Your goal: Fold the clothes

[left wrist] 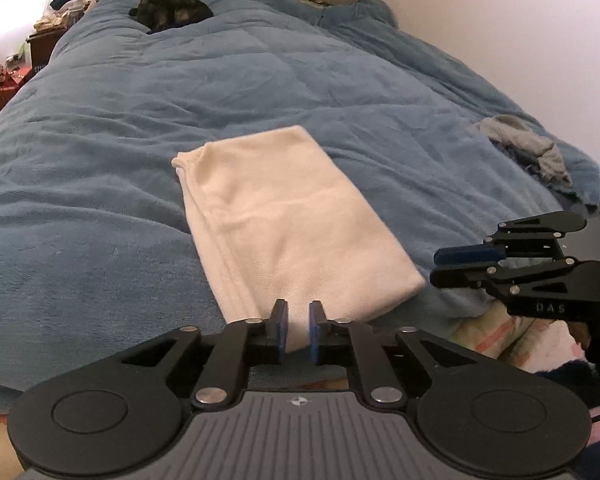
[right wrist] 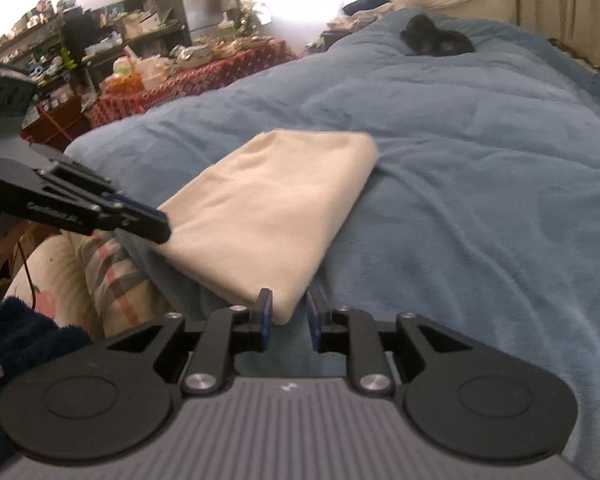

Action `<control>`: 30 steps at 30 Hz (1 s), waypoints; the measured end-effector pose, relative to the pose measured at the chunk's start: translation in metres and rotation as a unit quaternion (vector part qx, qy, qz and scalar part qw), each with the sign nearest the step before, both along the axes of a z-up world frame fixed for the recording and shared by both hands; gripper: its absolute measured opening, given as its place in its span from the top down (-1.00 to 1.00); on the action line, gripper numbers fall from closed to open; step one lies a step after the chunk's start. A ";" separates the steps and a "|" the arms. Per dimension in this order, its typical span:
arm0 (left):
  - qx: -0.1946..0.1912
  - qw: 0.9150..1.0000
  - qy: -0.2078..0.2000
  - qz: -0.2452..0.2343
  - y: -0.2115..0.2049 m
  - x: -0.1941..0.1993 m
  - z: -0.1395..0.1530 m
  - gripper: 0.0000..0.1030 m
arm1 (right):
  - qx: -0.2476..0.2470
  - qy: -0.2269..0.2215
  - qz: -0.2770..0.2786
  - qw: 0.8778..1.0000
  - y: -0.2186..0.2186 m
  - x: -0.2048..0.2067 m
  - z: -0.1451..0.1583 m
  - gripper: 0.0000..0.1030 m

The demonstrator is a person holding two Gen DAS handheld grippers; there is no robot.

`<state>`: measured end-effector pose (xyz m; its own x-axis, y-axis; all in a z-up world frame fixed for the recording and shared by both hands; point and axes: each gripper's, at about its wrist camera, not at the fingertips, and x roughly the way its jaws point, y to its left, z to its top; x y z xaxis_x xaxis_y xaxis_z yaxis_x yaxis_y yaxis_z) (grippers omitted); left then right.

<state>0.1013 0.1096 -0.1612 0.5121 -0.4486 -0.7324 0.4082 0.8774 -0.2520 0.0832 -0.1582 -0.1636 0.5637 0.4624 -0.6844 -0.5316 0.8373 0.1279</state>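
One folded cream cloth is seen near the bed's front edge, soft, light and limp; it would best be taken at its near corners. Left gripper and right gripper are narrowly parted, nothing pinched. One grey garment lies at the right edge.

Blue-quilted bed bearing folded cream cloth, dark bundle, grey garment.

A folded cream cloth lies on the blue duvet just ahead of the right gripper, whose jaws stand slightly apart. The left gripper hovers at the cloth's left edge.
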 end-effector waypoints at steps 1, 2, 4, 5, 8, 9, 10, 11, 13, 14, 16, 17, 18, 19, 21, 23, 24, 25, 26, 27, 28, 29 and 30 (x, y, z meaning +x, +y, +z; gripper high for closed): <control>-0.007 1.000 0.002 0.000 0.002 0.000 0.004 0.58 | 0.002 -0.003 -0.005 1.000 -0.002 0.002 0.004 0.59; -0.012 1.000 0.003 0.000 0.004 0.000 0.006 0.48 | 0.004 -0.006 -0.010 1.000 -0.004 0.006 0.006 0.59; -0.019 1.000 0.000 0.004 0.007 0.000 0.015 0.39 | 0.013 -0.008 -0.022 1.000 -0.008 0.015 0.010 0.54; -0.022 1.000 -0.003 0.009 0.009 0.000 0.018 0.30 | 0.018 -0.007 -0.029 0.999 -0.009 0.021 0.011 0.47; -0.040 0.999 -0.009 0.031 0.018 0.015 0.024 -0.14 | 0.035 0.006 -0.050 0.998 -0.008 0.041 0.011 0.32; -0.044 0.998 -0.012 0.041 0.020 0.023 0.024 -0.17 | 0.043 0.012 -0.055 0.997 -0.008 0.049 0.010 0.28; -0.049 0.997 -0.009 0.053 0.023 0.034 0.021 -0.17 | 0.051 0.018 -0.060 0.997 -0.007 0.057 0.008 0.21; -0.058 0.996 0.007 0.064 0.026 0.048 0.015 -0.17 | 0.058 0.024 -0.064 0.996 -0.005 0.065 0.006 0.20; -0.073 0.993 0.041 0.084 0.030 0.074 0.001 -0.17 | 0.065 0.038 -0.070 0.995 0.000 0.080 0.001 0.19; -0.084 0.990 0.062 0.090 0.032 0.086 -0.008 -0.16 | 0.064 0.044 -0.071 0.994 0.003 0.086 -0.002 0.19; -0.088 0.988 0.086 0.090 0.031 0.100 -0.020 -0.10 | 0.064 0.062 -0.071 0.993 0.008 0.097 -0.007 0.19; -0.085 0.988 0.091 0.088 0.030 0.102 -0.024 -0.06 | 0.065 0.072 -0.071 0.993 0.010 0.100 -0.010 0.20; -0.081 0.988 0.096 0.085 0.029 0.104 -0.028 -0.05 | 0.067 0.079 -0.070 0.992 0.011 0.102 -0.012 0.20; -0.085 0.988 0.099 0.081 0.029 0.105 -0.030 -0.05 | 0.067 0.084 -0.068 0.992 0.013 0.103 -0.014 0.20; -0.093 0.987 0.101 0.077 0.030 0.104 -0.033 0.09 | 0.069 0.094 -0.061 0.991 0.018 0.105 -0.019 0.48; -0.093 0.988 0.096 0.076 0.030 0.102 -0.033 0.28 | 0.064 0.090 -0.056 0.992 0.024 0.103 -0.021 0.60; -0.092 0.988 0.091 0.079 0.030 0.101 -0.031 0.42 | 0.058 0.083 -0.053 0.993 0.026 0.101 -0.019 0.62; -0.093 0.989 0.086 0.081 0.030 0.099 -0.029 0.46 | 0.056 0.074 -0.051 0.994 0.028 0.099 -0.017 0.65; -0.094 0.989 0.080 0.083 0.029 0.098 -0.025 0.50 | 0.059 0.066 -0.053 0.995 0.027 0.096 -0.013 0.67; -0.095 0.989 0.075 0.084 0.029 0.096 -0.020 0.52 | 0.066 0.059 -0.055 0.995 0.025 0.094 -0.008 0.67; -0.096 0.990 0.066 0.084 0.027 0.093 -0.014 0.52 | 0.072 0.052 -0.058 0.994 0.022 0.091 -0.004 0.68; -0.097 0.990 0.057 0.082 0.024 0.090 -0.008 0.53 | 0.077 0.044 -0.061 0.994 0.020 0.088 0.002 0.68; -0.104 0.990 0.051 0.078 0.022 0.088 -0.001 0.53 | 0.078 0.032 -0.064 0.994 0.015 0.084 0.009 0.68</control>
<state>0.1893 0.1315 -0.1626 0.5155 -0.5158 -0.6843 0.2350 0.8530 -0.4660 0.1668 -0.1429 -0.1543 0.5819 0.4933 -0.6466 -0.4093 0.8646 0.2913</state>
